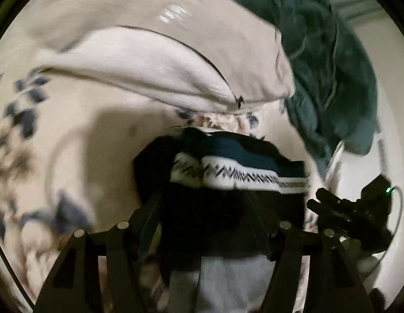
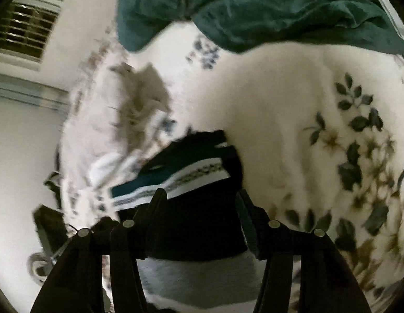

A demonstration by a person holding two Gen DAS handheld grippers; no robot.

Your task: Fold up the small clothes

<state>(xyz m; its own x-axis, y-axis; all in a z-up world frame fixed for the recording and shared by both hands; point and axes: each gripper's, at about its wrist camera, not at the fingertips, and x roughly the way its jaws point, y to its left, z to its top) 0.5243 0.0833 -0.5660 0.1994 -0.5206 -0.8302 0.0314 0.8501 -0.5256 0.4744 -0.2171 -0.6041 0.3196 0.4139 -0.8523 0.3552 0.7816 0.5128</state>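
A small dark garment [image 1: 228, 208] with a teal panel and a white zigzag-patterned band is bunched between the fingers of my left gripper [image 1: 209, 208], which is shut on it above the floral bedspread [image 1: 71, 143]. The same garment [image 2: 191, 203] fills the space between the fingers of my right gripper [image 2: 199, 203], which is shut on it too. The right gripper also shows in the left wrist view [image 1: 353, 208], close at the right. A grey part of the cloth hangs under both grippers. Both views are blurred.
A cream pillow [image 1: 162, 60] with dark piping lies beyond the garment. A dark teal blanket [image 1: 332, 65] is heaped at the right; it also crosses the top of the right wrist view [image 2: 254, 7]. A window with blinds [image 2: 24, 28] is at the far left.
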